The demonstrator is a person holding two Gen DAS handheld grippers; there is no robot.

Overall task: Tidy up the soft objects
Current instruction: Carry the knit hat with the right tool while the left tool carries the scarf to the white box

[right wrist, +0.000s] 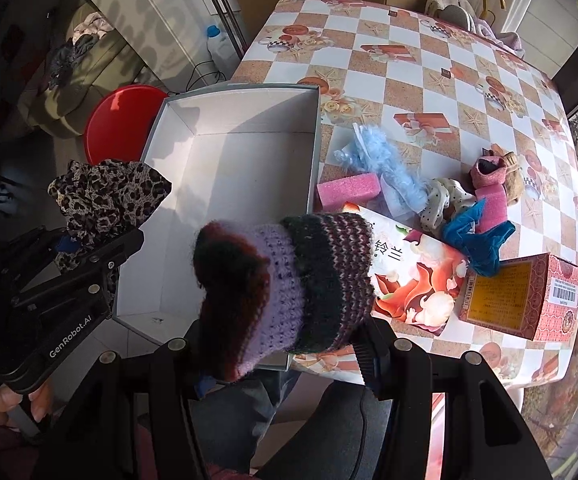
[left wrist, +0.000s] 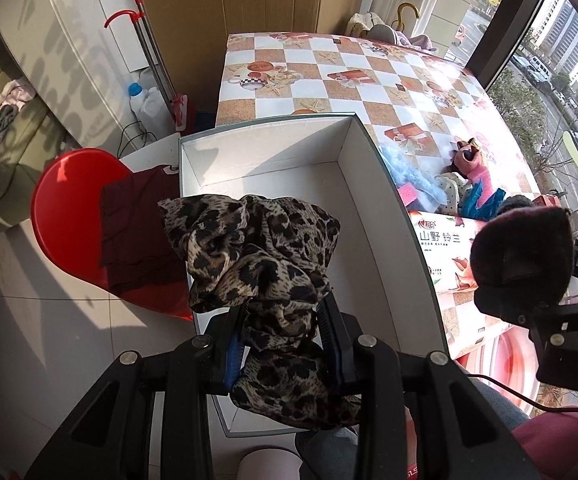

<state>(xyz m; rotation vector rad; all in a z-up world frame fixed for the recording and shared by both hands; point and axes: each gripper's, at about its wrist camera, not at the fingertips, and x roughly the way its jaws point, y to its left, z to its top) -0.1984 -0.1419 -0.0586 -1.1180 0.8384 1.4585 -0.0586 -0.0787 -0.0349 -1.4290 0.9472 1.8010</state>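
Note:
My left gripper [left wrist: 283, 312] is shut on a bunched leopard-print cloth [left wrist: 257, 248], held over the near end of an open white box [left wrist: 265, 124]. In the right wrist view my right gripper [right wrist: 285, 344] is shut on a knitted piece [right wrist: 289, 276] striped lilac, dark green and maroon, above the box's [right wrist: 241, 90] near right corner. The left gripper [right wrist: 101, 248] with the leopard cloth [right wrist: 105, 196] hangs at the box's left wall. Nothing lies inside the box. Right of it a blue fluffy piece [right wrist: 393, 168], pink sponge [right wrist: 349, 190], dotted cloth [right wrist: 445, 200] and teal cloth [right wrist: 477, 236] lie in a heap.
The checked table [right wrist: 409, 60] also carries a flowered tissue pack [right wrist: 417, 280] and a red carton [right wrist: 521, 296] near its front edge. A red stool [left wrist: 69, 208] with a dark red cloth [left wrist: 141, 232] stands left of the box. A mop [left wrist: 149, 40] leans on the wall.

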